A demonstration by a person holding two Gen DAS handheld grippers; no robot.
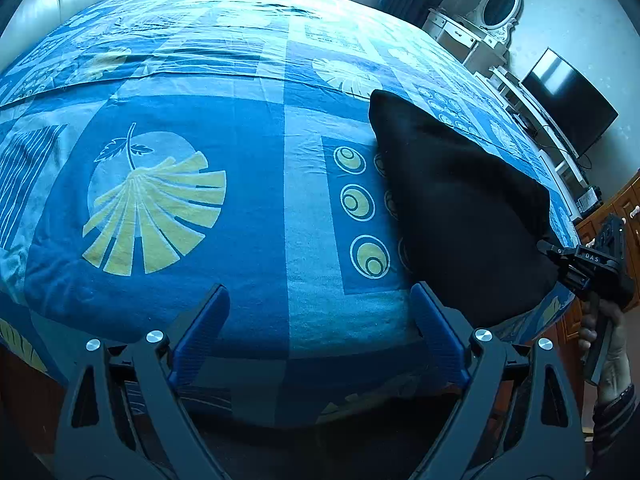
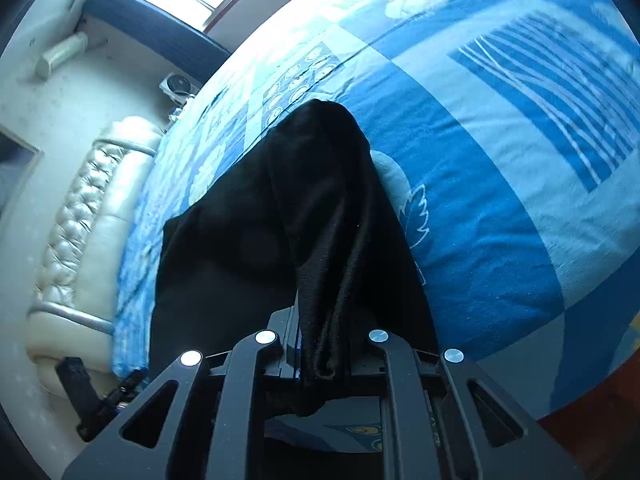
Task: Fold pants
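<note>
**Black pants on the bed, right gripper has an edge**

The bed (image 1: 160, 240) with its blue patterned cover fills nearly everything, and the black pants (image 1: 460, 208) lie on it toward the right side near the foot edge. They look soft and floppy, light enough that one pinch lifts a whole fold, so I'd grab at hems or the waistband, not mid-fabric. The right gripper (image 2: 320, 356) is clamped on a bunched edge of the pants, which hangs in pleats from it. The left gripper (image 1: 320, 336) hovers over bare cover with its blue fingers spread apart, holding nothing. Around the bed: a padded headboard (image 2: 80, 240), a dresser with mirror (image 1: 480, 28), a TV (image 1: 568, 104). Nothing's blocking the fold.
</note>
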